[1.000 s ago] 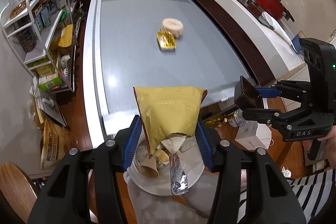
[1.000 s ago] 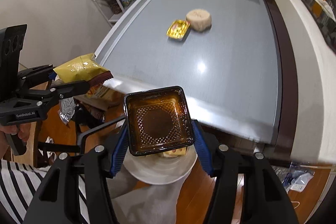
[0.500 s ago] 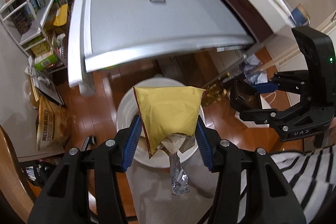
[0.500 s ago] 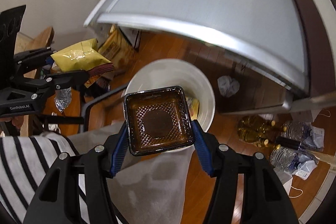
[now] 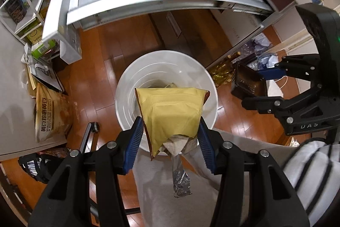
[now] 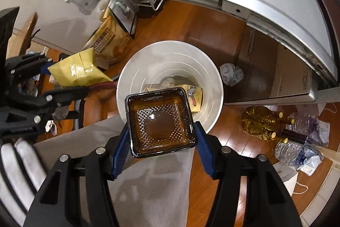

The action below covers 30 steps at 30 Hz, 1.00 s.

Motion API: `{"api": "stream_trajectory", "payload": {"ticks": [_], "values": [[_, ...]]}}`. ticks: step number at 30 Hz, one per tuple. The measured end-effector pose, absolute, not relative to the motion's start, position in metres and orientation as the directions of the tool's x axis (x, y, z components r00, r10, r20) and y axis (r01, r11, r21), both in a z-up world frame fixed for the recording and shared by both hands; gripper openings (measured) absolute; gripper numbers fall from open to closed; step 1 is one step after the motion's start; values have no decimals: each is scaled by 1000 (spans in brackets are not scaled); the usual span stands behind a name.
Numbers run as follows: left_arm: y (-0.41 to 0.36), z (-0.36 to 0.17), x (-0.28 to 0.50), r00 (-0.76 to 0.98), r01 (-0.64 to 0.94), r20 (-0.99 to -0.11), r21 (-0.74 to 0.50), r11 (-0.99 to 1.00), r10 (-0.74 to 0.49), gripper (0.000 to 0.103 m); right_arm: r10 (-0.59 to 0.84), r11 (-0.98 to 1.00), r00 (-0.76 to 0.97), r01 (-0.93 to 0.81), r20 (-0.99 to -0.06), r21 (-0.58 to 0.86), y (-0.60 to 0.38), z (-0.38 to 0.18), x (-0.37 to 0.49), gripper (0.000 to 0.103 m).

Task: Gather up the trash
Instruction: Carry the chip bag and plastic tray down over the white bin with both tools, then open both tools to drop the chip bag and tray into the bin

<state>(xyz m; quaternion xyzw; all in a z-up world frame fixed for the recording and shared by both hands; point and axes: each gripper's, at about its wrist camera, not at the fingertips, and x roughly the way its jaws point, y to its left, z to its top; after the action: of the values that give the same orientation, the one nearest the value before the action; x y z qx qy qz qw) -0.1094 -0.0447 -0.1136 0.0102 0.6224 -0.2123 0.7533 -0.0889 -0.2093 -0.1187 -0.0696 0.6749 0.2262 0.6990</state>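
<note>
A crumpled yellow foil snack bag (image 5: 172,114) is clamped in the left gripper (image 5: 170,135), and a square brown plastic tray (image 6: 160,120) is pinched flat in the right gripper (image 6: 160,139). Both are held directly above the round white waste bucket (image 6: 214,86) on the wooden floor, below the table's near edge. "DAS" is read on one gripper body; the brown flour sack (image 5: 52,112) bears Chinese print.

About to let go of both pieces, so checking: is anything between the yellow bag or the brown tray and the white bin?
Nothing visible. The yellow bag and brown tray both hang over the open white bin, which holds only a little trash at the bottom.
</note>
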Motion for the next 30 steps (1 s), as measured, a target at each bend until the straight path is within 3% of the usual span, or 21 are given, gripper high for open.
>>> {"api": "stream_trajectory", "payload": {"ticks": [24,26,28,29,30], "values": [[-59,-150,-77,95,315,-963,-212,925,-253,52,193,938,-18,-290,-981,190,-203,-157,-59,57],[-61,-149,-76,86,316,-963,-219,923,-257,58,195,940,-18,-284,-981,192,-203,-156,-57,58],[-61,-149,-75,82,312,-962,-224,923,-261,82,197,940,-22,-278,-980,196,-203,-155,-56,74],[-60,-147,-75,88,309,-962,-219,925,-258,83,196,942,-13,-274,-981,192,-204,-154,-55,83],[-60,-147,-74,90,306,-964,-213,928,-251,87,191,945,-2,-271,-981,185,-205,-151,-54,86]]}}
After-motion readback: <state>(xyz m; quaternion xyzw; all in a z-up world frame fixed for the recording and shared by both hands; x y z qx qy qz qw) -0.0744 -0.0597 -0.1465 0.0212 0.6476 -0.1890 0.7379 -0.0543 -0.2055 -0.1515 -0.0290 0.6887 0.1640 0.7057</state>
